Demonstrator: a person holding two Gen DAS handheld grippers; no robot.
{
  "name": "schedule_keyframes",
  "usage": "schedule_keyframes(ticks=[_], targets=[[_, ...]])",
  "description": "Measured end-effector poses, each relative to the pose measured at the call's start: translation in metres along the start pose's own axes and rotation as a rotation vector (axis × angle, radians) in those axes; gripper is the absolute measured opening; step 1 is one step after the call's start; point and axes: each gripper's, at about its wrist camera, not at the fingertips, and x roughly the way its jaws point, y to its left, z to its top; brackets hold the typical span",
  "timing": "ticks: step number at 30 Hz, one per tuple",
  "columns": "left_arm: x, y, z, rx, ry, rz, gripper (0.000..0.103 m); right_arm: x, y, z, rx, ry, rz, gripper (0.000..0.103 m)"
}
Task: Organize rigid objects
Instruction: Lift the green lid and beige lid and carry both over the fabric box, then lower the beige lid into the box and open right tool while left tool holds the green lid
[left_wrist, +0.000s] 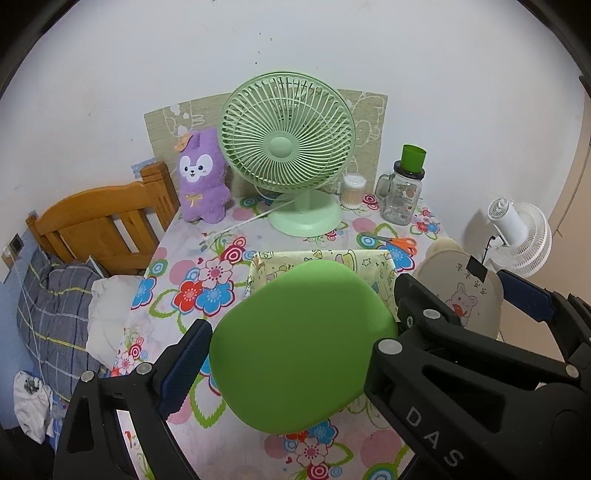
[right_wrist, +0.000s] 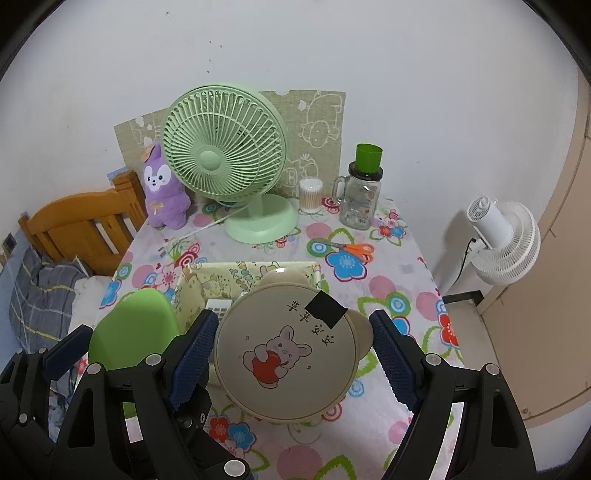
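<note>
Two claws grip for me: left (left_wrist: 295, 354) clamps a green lid (left_wrist: 303, 347), right (right_wrist: 295, 350) a beige lid (right_wrist: 288, 354), over the desk's (right_wrist: 406, 280) front edge.

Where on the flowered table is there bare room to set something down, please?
Free cloth lies left of the yellow bin, in front of the purple plush, and right of the scissors. The back edge is crowded: green fan, swab jar, glass jar.

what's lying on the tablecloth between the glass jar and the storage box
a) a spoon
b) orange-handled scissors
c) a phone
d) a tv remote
b: the orange-handled scissors lie flat on the floral tablecloth, in front of the glass jar and behind the storage box.
</note>
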Motion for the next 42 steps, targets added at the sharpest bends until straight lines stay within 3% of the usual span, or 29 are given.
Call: schedule_keyframes(ticks=[26,42], targets=[[0.071,0.003,0.020,-0.015,0.073,0.016,0.096,0.080,0.003,0.020,-0.002,0.073,0.034,0.084],[0.116,0.010,0.014,-0.024,0.158,0.050,0.096,0.137,0.008,0.012,0.028,0.180,0.085,0.085]])
